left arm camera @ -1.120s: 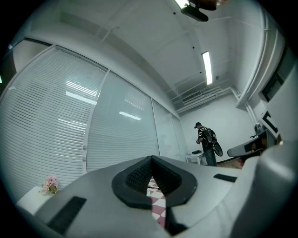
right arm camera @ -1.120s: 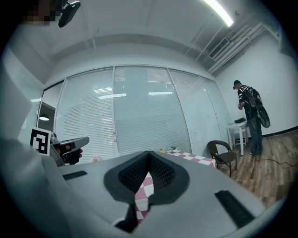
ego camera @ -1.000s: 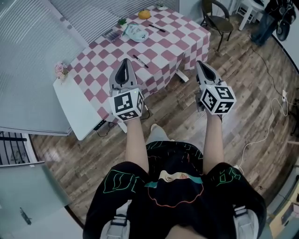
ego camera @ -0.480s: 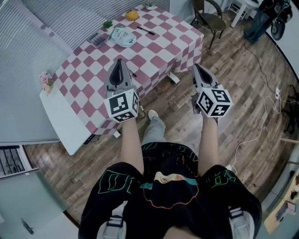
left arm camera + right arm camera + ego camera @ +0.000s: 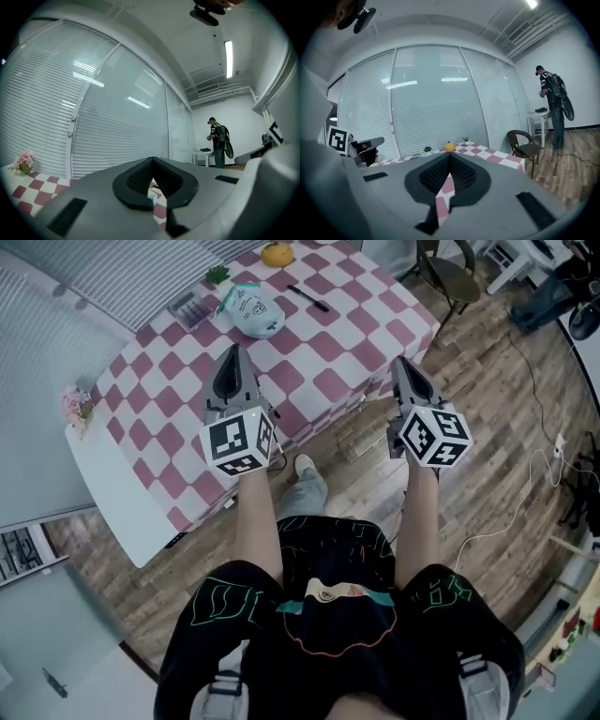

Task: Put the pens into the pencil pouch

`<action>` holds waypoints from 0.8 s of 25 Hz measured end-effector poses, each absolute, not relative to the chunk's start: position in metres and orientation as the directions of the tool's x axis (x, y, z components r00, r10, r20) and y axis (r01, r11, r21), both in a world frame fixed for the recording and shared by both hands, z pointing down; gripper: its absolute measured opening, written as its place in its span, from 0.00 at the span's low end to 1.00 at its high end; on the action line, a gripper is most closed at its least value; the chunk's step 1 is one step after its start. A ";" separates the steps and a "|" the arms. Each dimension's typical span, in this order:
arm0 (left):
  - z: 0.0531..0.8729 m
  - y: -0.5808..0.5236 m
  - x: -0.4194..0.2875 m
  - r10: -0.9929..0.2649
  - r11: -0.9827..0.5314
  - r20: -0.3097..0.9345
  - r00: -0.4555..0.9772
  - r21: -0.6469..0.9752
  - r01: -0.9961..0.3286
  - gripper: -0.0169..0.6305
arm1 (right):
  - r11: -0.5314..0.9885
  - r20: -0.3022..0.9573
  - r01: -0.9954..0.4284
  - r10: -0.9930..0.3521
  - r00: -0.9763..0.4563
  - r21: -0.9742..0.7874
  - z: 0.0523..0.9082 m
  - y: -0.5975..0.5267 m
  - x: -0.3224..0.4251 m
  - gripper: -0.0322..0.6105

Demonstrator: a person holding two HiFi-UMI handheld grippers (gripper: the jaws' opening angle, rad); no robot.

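left claw, right claw closer to table | both closed, empty

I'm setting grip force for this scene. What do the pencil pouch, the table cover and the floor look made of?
The pencil pouch looks like soft fabric or matte vinyl: its rounded, slumped outline suggests something pliable. The table cover seems to be cloth or thin plastic sheet, since it drapes over the edge. The floor shows wood-grain planks, so it is wood or laminate.
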State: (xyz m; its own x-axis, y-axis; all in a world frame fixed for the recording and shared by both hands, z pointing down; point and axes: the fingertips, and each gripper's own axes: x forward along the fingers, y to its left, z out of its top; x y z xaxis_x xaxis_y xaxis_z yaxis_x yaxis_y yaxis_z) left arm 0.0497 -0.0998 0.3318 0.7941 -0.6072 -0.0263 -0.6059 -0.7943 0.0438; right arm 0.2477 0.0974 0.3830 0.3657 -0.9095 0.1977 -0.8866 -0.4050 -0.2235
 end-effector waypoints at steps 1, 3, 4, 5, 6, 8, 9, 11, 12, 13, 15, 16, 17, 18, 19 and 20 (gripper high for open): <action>0.332 -0.112 0.052 -0.613 -0.790 -0.027 0.790 0.050 -0.611 0.02 | -0.397 0.205 -0.891 -0.912 0.356 -0.220 0.384 0.082 0.253 0.03; 0.334 -0.140 0.053 -0.626 -0.779 -0.027 0.779 0.065 -0.624 0.02 | -0.372 0.218 -0.905 -0.919 0.329 -0.207 0.384 0.048 0.259 0.03; 0.335 -0.154 0.052 -0.636 -0.771 -0.025 0.771 0.069 -0.633 0.02 | -0.353 0.220 -0.914 -0.925 0.309 -0.200 0.383 0.030 0.261 0.03; 0.336 -0.167 0.051 -0.649 -0.759 -0.024 0.760 0.073 -0.647 0.02 | -0.326 0.220 -0.926 -0.934 0.283 -0.192 0.379 0.011 0.262 0.03; 0.337 -0.179 0.049 -0.665 -0.746 -0.022 0.747 0.076 -0.662 0.02 | -0.293 0.218 -0.939 -0.943 0.252 -0.182 0.375 -0.008 0.263 0.03; 0.338 -0.200 0.047 -0.687 -0.725 -0.017 0.727 0.082 -0.684 0.03 | -0.236 0.210 -0.959 -0.957 0.201 -0.158 0.367 -0.043 0.261 0.03; 0.337 -0.209 0.046 -0.691 -0.721 -0.016 0.723 0.087 -0.687 0.04 | -0.225 0.202 -0.964 -0.960 0.194 -0.145 0.365 -0.057 0.261 0.03; 0.333 -0.222 0.043 -0.696 -0.716 -0.026 0.717 0.095 -0.692 0.05 | -0.239 0.177 -0.964 -0.960 0.217 -0.119 0.361 -0.076 0.265 0.03; 0.330 -0.228 0.040 -0.702 -0.711 -0.034 0.712 0.097 -0.696 0.05 | -0.253 0.166 -0.961 -0.958 0.233 -0.110 0.360 -0.083 0.269 0.03; 0.328 -0.234 0.036 -0.707 -0.706 -0.042 0.706 0.099 -0.701 0.08 | -0.261 0.158 -0.959 -0.957 0.243 -0.107 0.360 -0.089 0.272 0.03; 0.326 -0.244 0.030 -0.712 -0.701 -0.050 0.701 0.109 -0.705 0.22 | -0.255 0.153 -0.961 -0.959 0.237 -0.110 0.362 -0.103 0.274 0.03; 0.326 -0.248 0.028 -0.711 -0.702 -0.048 0.701 0.113 -0.704 0.29 | -0.246 0.156 -0.963 -0.961 0.228 -0.111 0.363 -0.110 0.274 0.03; 0.328 -0.252 0.027 -0.710 -0.702 -0.042 0.702 0.117 -0.703 0.34 | -0.237 0.159 -0.965 -0.963 0.218 -0.110 0.363 -0.117 0.273 0.03; 0.330 -0.256 0.027 -0.712 -0.700 -0.034 0.702 0.120 -0.704 0.38 | -0.227 0.161 -0.968 -0.965 0.208 -0.109 0.363 -0.123 0.273 0.03; 0.332 -0.259 0.026 -0.715 -0.696 -0.024 0.699 0.121 -0.708 0.41 | -0.214 0.162 -0.971 -0.967 0.195 -0.109 0.363 -0.130 0.271 0.03; 0.335 -0.261 0.025 -0.720 -0.690 -0.015 0.694 0.123 -0.713 0.42 | -0.199 0.163 -0.974 -0.970 0.180 -0.108 0.364 -0.136 0.269 0.03</action>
State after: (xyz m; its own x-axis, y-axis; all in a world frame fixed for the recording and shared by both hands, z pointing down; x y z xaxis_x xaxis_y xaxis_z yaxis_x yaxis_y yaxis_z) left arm 0.0253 -0.2614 0.3348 0.6938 -0.7200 -0.0153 -0.7133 -0.6900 0.1229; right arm 0.2690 -0.1362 0.3636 0.1799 -0.9700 0.1633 -0.9740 -0.1989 -0.1083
